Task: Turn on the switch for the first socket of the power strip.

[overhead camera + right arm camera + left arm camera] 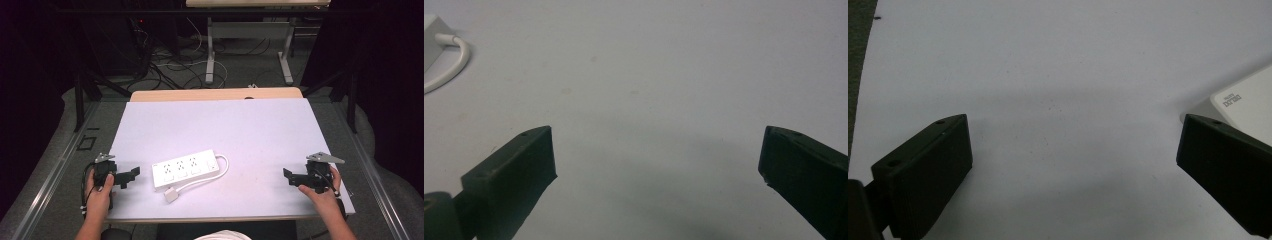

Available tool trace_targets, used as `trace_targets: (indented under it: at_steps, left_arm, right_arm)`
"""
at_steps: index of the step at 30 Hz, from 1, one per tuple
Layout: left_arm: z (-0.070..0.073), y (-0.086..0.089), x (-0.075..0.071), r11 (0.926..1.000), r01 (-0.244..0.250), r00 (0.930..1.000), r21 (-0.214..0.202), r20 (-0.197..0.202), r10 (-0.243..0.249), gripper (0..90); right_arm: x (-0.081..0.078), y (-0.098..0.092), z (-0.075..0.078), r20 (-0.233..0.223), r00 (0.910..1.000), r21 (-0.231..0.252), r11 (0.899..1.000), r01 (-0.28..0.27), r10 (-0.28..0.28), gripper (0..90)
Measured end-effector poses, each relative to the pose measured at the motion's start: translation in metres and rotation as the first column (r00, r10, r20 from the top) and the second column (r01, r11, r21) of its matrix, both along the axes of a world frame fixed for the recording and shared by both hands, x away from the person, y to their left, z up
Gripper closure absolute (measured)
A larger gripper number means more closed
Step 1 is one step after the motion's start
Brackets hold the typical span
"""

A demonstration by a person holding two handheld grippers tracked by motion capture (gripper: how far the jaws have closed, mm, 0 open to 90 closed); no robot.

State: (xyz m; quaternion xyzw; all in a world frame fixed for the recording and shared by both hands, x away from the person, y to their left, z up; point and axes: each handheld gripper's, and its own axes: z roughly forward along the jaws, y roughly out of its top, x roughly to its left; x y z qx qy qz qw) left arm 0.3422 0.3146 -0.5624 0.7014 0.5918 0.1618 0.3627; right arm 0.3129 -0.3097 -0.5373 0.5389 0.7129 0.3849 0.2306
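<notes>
A white power strip [186, 170] lies near the desk's [250, 130] front edge, its cord [220, 172] looped beside it, plug [171, 194] in front. Your left gripper [131, 176] rests just beside the strip, fingers [928, 170] wide apart, empty. Your right gripper [288, 176] sits well apart from the strip, fingers [514, 175] spread wide, holding nothing.

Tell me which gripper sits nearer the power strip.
The left gripper: its open jaws nearly reach the power strip, whereas the right gripper sits farther away.
</notes>
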Motion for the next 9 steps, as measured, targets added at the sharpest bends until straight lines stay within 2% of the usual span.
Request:
trace_targets:
  at_steps: [5,9]
  left_arm:
    - [0.0005,0.0013,-0.0002,1.0,0.006,0.9999,0.004,-0.013,-0.006,1.1]
    - [0.0006,0.0013,-0.0007,1.0,0.001,1.0,0.008,-0.009,-0.001,1.1]
  right_arm:
    - [0.001,-0.0002,-0.0009,-0.001,1.0,-0.004,1.0,-0.009,0.009,1.1]
    - [0.002,0.0001,-0.0013,0.001,0.9999,-0.005,1.0,-0.012,0.012,1.1]
